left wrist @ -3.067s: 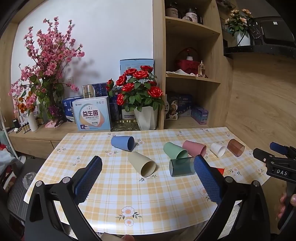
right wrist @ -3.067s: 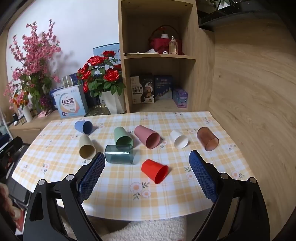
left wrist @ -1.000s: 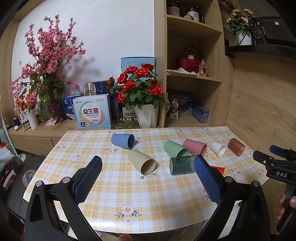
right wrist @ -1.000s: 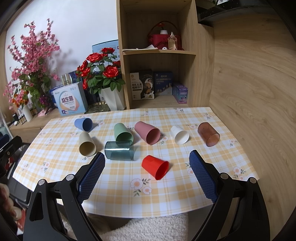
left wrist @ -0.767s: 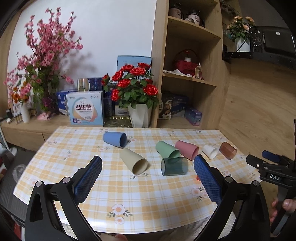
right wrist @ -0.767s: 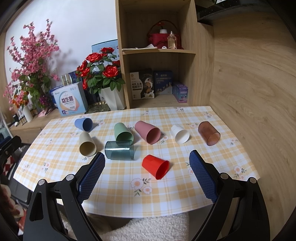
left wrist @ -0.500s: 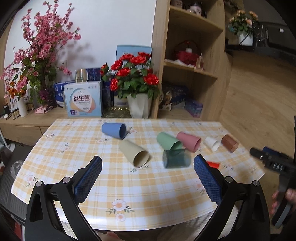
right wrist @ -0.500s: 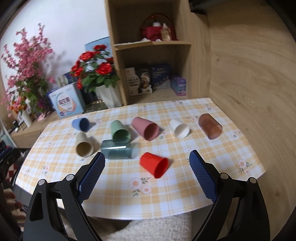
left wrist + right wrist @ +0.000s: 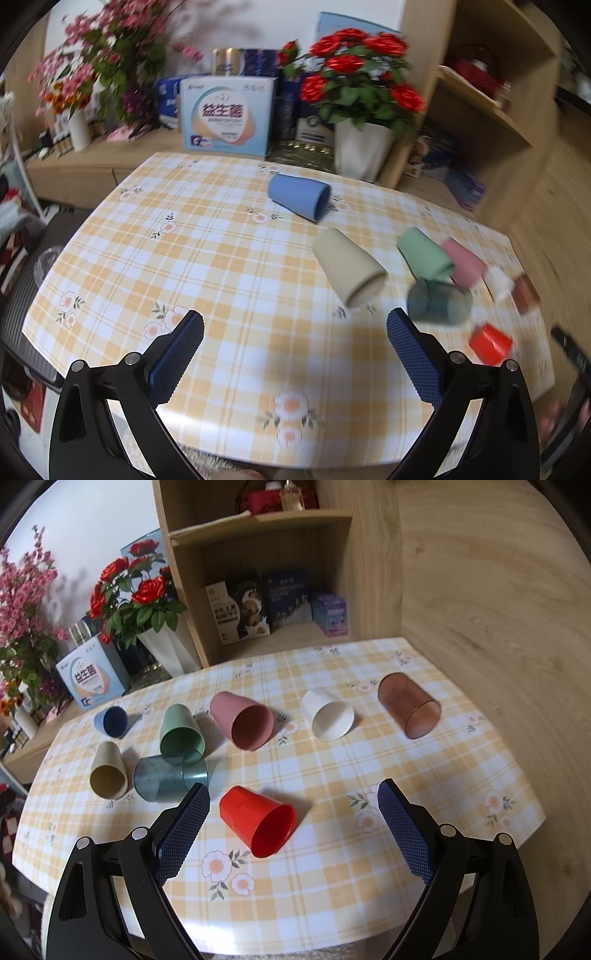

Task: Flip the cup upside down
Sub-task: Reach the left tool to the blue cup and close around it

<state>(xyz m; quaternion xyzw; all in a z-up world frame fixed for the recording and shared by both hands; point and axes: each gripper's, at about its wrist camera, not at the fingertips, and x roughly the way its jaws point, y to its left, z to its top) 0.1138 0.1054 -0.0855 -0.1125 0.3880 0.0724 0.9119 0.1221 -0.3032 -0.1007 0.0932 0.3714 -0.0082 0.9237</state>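
Left view: red cup [image 9: 490,343] + brown cup [image 9: 526,295] motion-blurred.

Soft, even daylight across both views. The left wrist view smears with motion blur, worst at its right side, where the red cup [image 9: 490,343] goes fuzzy. The right wrist view is crisp, cups casting short soft shadows on the desk [image 9: 369,775]. Fisheye bends every edge; corners vignette black.
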